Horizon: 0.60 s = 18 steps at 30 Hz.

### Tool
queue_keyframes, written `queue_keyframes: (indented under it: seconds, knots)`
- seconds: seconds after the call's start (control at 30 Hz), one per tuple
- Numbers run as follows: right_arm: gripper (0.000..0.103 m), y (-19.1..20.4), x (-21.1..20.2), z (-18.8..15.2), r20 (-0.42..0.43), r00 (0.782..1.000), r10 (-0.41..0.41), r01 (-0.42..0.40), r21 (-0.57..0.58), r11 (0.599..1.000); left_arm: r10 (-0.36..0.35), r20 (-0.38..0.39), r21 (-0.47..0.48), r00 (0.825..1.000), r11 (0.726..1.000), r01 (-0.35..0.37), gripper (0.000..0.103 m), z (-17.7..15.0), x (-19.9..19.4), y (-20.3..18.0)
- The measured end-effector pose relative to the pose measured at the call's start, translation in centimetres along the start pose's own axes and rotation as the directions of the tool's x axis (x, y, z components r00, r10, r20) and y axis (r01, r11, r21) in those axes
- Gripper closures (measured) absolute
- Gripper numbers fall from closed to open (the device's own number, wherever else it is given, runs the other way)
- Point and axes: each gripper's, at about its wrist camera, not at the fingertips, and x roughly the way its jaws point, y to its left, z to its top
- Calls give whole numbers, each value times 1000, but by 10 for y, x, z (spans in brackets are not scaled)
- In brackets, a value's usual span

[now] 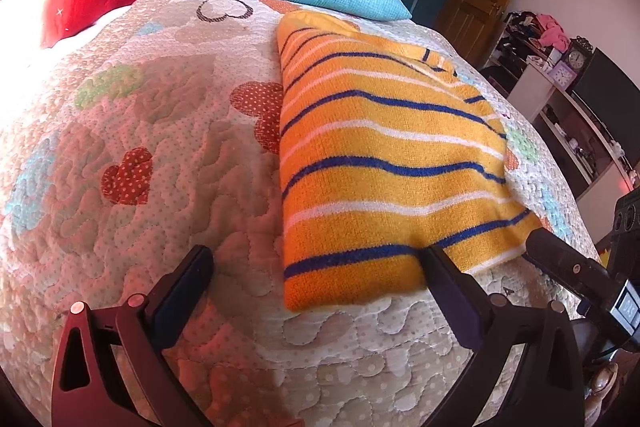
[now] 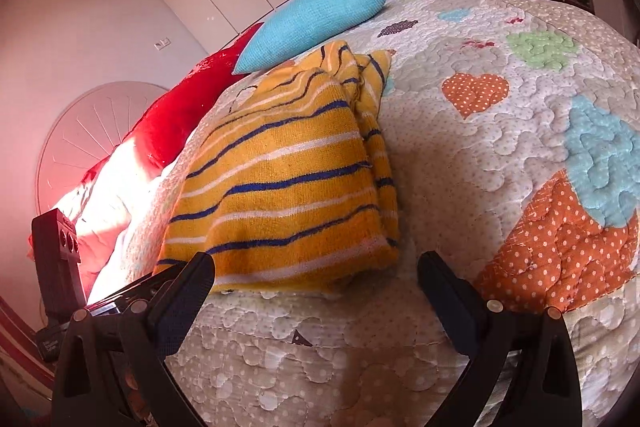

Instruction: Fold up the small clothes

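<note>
Knitted striped garment [image 1: 384,163], folded, seemingly rectangular

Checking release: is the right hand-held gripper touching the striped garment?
Cannot tell. In the right wrist view the right hand-held gripper stands open, nothing pinched, but one finger overlaps the striped garment edge.

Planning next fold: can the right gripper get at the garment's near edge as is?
Probably yes. The right gripper is open, and the garment lies folded on the quilt with its near edge just ahead of the fingertips. Nothing lies between them.
</note>
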Motion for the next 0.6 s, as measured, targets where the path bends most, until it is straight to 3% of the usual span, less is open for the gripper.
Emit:
queue_keyframes:
  seconds: [0.1,0.17,0.23,0.37,0.43,0.6]
  knots:
    - [0,5,-4,-1,4,1000,-30,30,-24,999,86,80,37,993,995,-89,0,-1,-25,-9]
    - [0,14,-10,-3,23,998,-62,63,-64,996,157,158,60,975,984,-168,0,-2,-48,-17]
    - [0,26,-19,-4,72,993,-91,99,-116,988,180,216,57,960,979,-197,0,0,-70,-21]
    - [0,51,-40,-10,211,957,-199,245,-218,945,222,268,25,937,971,-237,0,4,-102,-24]
    - [0,56,-41,-13,242,941,-236,293,-237,926,206,266,33,942,974,-223,0,4,-109,-25]
    - [0,45,-31,-9,195,946,-259,299,-213,930,231,201,80,952,965,-251,0,2,-104,-32]
